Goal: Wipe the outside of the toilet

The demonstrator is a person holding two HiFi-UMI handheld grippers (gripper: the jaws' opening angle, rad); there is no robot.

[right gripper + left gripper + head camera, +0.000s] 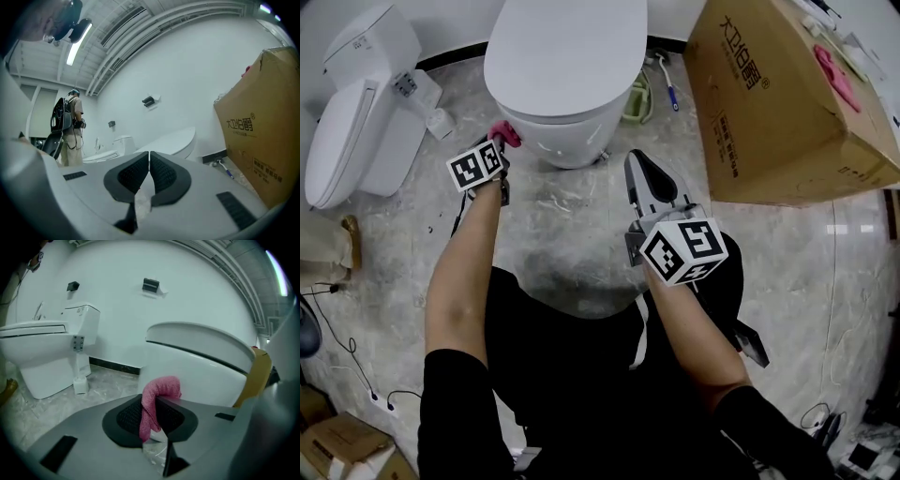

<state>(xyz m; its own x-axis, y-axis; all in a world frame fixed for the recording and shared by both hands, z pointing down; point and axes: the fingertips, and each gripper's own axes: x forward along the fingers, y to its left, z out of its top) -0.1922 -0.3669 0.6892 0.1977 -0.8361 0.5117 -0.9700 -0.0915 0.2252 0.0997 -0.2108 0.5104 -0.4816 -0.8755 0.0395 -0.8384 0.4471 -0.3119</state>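
Toilet [567, 56] [201, 357] [173, 140]: white, lid down, at top centre of head view, standing on the marble floor [562, 244]. A pink cloth [504, 134] [157, 399] sits at the bowl's lower left side, low on the outer wall. Can't tell if the cloth actually touches the porcelain.

Left gripper [500, 142] [152, 414] is clamped on that cloth. Jaws are nearly together w/ the fabric pinched between the pads. One end hangs down between them; the other bunches up over the tips and folds to the right, toward the bowl. The gripper points at the bowl's side from the front left, tips just beside it, marker cube [476, 167] facing up. Left forearm [464, 272] is bare, stretched fwd and nearly straight.

Right gripper [639, 161] [149, 171] has jaws together, only a thin slit between the pads, nothing held. It hangs in front of the toilet's right side, apart from the bowl, tips aimed fwd and tilted up. Its view takes in wall and ceiling. Right forearm [694, 328] is bent in closer to the body, cube [682, 249] near the wrist.

Further out:
- Second toilet [356, 103] [42, 352], w/ a tank, stands well to the left.
- Big cardboard box [787, 103] [262, 136] is tilted at right.
- Blue-handled brush [667, 82] [224, 168] lies on the floor between toilet and box.
- Person w/ a backpack [70, 126] stands in the bg at far left of the right gripper view.
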